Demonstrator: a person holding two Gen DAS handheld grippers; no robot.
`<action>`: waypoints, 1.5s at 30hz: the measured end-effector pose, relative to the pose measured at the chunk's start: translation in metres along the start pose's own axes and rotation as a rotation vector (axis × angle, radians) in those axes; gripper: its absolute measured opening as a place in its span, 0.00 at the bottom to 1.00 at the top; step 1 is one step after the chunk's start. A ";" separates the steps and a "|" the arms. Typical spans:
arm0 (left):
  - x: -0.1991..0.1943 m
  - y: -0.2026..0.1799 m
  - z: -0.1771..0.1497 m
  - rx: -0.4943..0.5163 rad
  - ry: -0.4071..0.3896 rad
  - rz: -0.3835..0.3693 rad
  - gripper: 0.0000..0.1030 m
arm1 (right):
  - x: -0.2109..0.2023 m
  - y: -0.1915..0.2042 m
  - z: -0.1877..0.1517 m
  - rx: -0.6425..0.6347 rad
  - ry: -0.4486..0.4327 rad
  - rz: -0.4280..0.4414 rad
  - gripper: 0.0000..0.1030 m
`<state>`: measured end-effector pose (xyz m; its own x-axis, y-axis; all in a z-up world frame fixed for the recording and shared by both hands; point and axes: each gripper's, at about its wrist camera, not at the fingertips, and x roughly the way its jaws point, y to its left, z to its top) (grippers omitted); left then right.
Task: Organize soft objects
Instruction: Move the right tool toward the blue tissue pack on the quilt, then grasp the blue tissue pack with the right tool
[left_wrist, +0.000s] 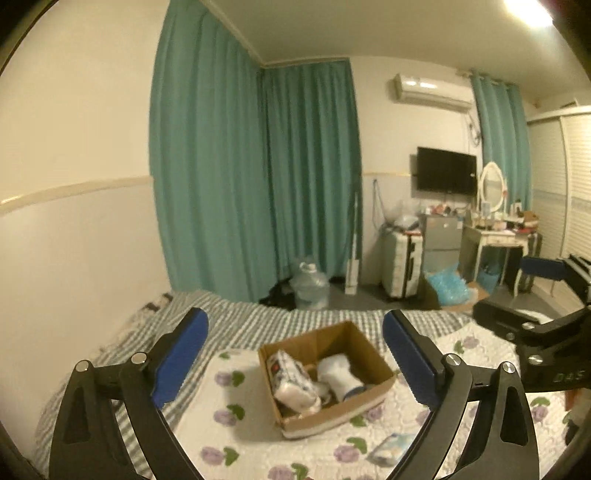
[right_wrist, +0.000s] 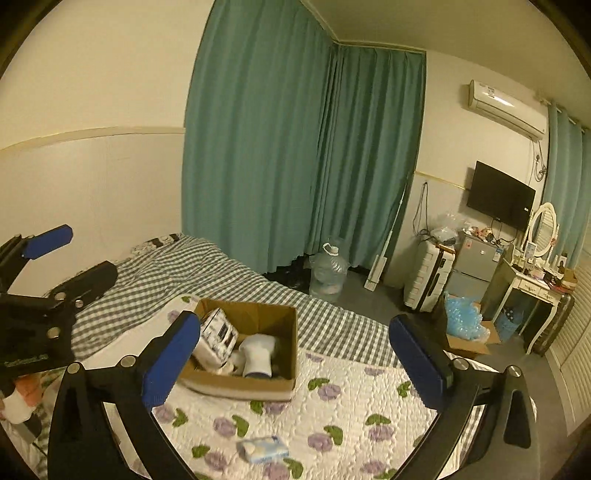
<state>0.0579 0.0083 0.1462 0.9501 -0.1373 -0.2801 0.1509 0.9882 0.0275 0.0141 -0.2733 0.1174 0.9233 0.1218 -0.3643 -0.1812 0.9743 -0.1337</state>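
An open cardboard box (left_wrist: 369, 352) (right_wrist: 284, 325) sits on the flowered quilt (left_wrist: 236, 413) (right_wrist: 351, 406). It holds a patterned white pack (left_wrist: 291, 380) (right_wrist: 218, 338) and a white roll with a blue base (left_wrist: 340, 373) (right_wrist: 258, 354). A small blue-white tissue pack (left_wrist: 391, 448) (right_wrist: 264, 448) lies on the quilt in front of the box. My left gripper (left_wrist: 295, 358) is open and empty, above and before the box. My right gripper (right_wrist: 295, 365) is open and empty, to the right of the box. Each gripper shows at the edge of the other view.
The bed has a grey checked blanket (right_wrist: 207, 273) toward the wall. Beyond it are teal curtains (left_wrist: 255, 177), a water jug (right_wrist: 328, 273), a suitcase (right_wrist: 424, 277), a small fridge (right_wrist: 472, 269), a dressing table (right_wrist: 532, 284) and blue bags in a box (right_wrist: 461, 321).
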 end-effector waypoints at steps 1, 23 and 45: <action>0.000 0.001 -0.004 -0.006 0.009 0.000 0.94 | -0.005 0.001 -0.005 -0.003 0.005 0.006 1.00; 0.100 -0.019 -0.194 -0.057 0.501 0.063 0.94 | 0.154 0.021 -0.195 -0.047 0.465 0.163 1.00; 0.132 -0.014 -0.258 -0.047 0.664 0.053 0.94 | 0.212 0.044 -0.263 -0.061 0.640 0.236 0.71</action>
<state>0.1103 -0.0061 -0.1386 0.5840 -0.0320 -0.8111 0.0818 0.9965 0.0196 0.1130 -0.2543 -0.2082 0.4781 0.1754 -0.8606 -0.3893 0.9207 -0.0287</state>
